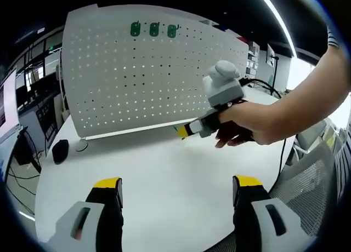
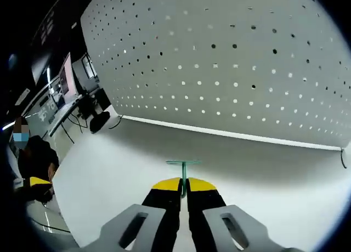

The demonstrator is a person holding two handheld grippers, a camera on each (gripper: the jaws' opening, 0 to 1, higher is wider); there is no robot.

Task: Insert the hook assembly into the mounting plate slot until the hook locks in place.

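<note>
Perforated white pegboard [image 2: 236,66], thin green T-shaped hook [image 2: 184,170]

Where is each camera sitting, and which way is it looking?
Left gripper view: rides the open left gripper, facing the white perforated metal pegboard with three green hooks; the person's hand holds the right gripper.
Right gripper view: rides the right gripper, shut on a green T-shaped hook, close to the pegboard.
Shared: pegboard, white table.

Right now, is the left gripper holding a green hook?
No, the left gripper is open with only white table between its jaws.
</note>
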